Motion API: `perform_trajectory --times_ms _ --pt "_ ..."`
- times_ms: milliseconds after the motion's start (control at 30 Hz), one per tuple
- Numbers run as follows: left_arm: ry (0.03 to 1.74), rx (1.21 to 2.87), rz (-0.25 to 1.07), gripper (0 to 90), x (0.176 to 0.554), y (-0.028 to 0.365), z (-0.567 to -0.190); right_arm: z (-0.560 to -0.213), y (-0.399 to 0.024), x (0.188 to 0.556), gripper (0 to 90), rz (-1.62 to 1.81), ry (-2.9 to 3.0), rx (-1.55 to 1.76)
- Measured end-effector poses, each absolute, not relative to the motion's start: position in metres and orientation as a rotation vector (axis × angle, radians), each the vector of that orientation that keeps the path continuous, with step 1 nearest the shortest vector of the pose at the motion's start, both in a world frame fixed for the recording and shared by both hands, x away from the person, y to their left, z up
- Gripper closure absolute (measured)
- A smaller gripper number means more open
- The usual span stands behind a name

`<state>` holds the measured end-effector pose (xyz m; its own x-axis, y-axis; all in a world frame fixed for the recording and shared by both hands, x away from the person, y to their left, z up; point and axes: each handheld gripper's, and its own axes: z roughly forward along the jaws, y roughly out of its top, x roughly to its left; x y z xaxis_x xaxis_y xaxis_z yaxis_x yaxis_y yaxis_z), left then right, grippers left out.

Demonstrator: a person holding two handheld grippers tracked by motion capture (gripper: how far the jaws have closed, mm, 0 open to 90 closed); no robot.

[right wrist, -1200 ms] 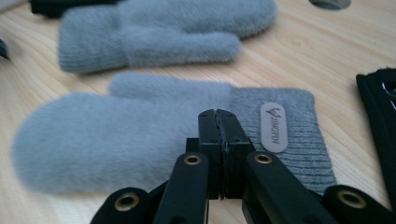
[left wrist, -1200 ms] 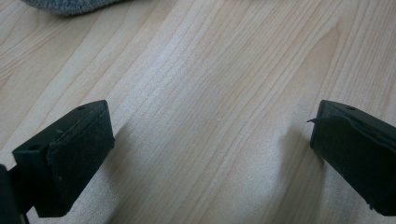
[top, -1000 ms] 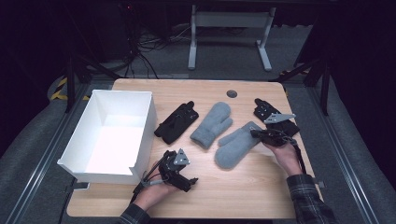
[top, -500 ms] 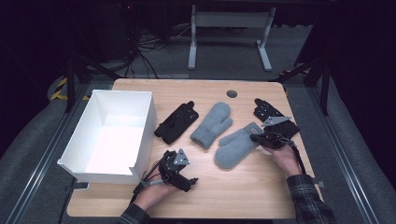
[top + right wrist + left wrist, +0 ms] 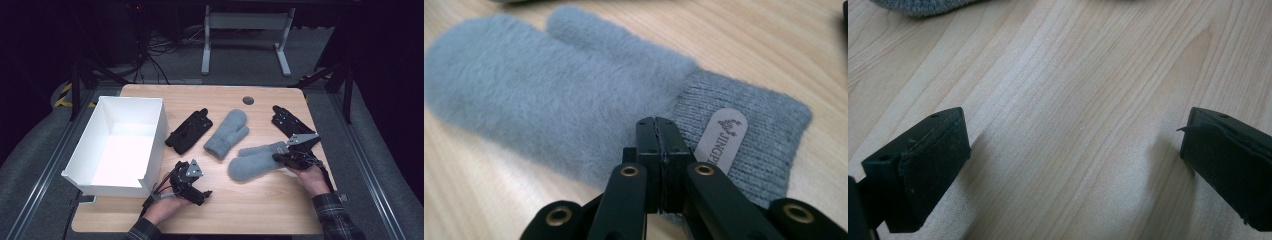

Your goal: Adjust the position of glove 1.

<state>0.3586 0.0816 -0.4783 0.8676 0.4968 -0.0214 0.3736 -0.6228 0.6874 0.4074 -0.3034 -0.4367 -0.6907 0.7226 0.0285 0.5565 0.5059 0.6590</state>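
While the left tongs (image 5: 200, 192) rest spread wide over bare wood at the near edge of the table (image 5: 260, 210), just beside the white box (image 5: 150, 145), the right tongs (image 5: 658, 131) sit pressed together with nothing between them, their tips touching the nearer grey mitten (image 5: 559, 95) where fluffy palm meets knitted cuff, beside its label (image 5: 722, 134). That mitten lies flat near the table's right side, just beside a second grey mitten (image 5: 226, 133).

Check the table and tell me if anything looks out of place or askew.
Nothing looks spilled or damaged. The pairs are just split: one grey mitten lies apart from the other grey mitten at the right claw, and one black glove sits across the table from the other black glove.
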Motion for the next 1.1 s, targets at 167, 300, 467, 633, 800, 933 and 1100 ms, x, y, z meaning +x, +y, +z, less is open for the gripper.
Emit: perform_trajectory --times_ms 167,300,467,633,800,933,1100 --pt "0.623 2.312 0.22 0.1 0.359 0.082 -0.478 -0.437 -0.306 0.392 90.0 0.959 2.515 1.079" --pt "0.623 2.312 0.219 0.1 0.359 0.082 -0.478 -0.437 -0.307 0.38 90.0 0.963 2.524 1.074" --pt "0.624 2.312 0.216 0.1 0.359 0.082 -0.478 -0.437 -0.309 0.37 90.0 0.969 2.531 1.075" --pt "0.623 2.312 0.218 0.1 0.359 0.082 -0.478 -0.437 -0.308 0.356 90.0 0.969 2.547 1.059" --pt "0.623 2.312 0.218 0.1 0.359 0.082 -0.478 -0.436 -0.306 0.343 90.0 0.964 2.568 1.036" --pt "0.622 2.312 0.218 0.1 0.359 0.082 -0.478 -0.436 -0.305 0.335 90.0 0.967 2.581 1.014" --pt "0.622 2.312 0.218 0.1 0.359 0.082 -0.478 -0.428 -0.309 0.335 90.0 0.976 2.536 1.01"
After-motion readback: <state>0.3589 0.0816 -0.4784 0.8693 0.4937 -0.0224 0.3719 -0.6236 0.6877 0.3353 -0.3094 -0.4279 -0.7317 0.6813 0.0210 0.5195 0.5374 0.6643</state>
